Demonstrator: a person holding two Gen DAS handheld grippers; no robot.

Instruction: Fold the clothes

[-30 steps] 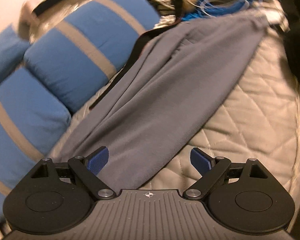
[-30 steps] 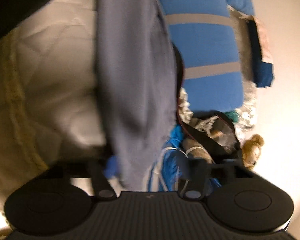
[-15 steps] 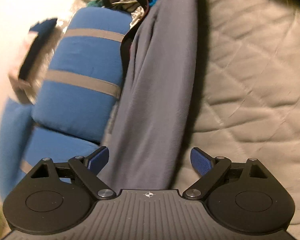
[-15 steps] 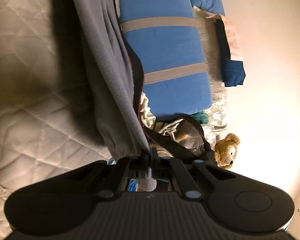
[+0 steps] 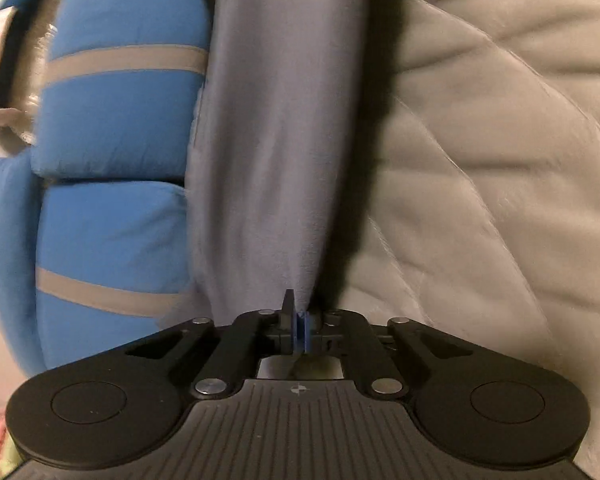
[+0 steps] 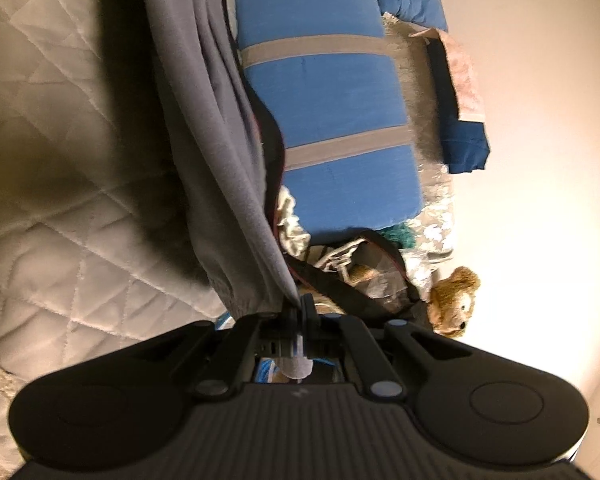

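Your left gripper (image 5: pixel 299 326) pinches the grey garment (image 5: pixel 276 128) above the quilted bedspread (image 5: pixel 480 168). Your right gripper (image 6: pixel 300 320) clamps what looks like its gathered edge, beside blue striped bedding (image 6: pixel 324 120).

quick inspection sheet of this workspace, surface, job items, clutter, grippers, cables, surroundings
surface: beige quilted bedspread, bare right of the garment.
job's things: grey fleece garment, hanging in a long strip, pinched at both ends.
clutter: blue pillows with grey stripes; black bag strap; teddy bear; navy cloth.
grippers: left gripper shut on the garment; right gripper shut on its elastic cuff end.
cables: blue cable glimpsed behind the right gripper.
surroundings: pale wall.
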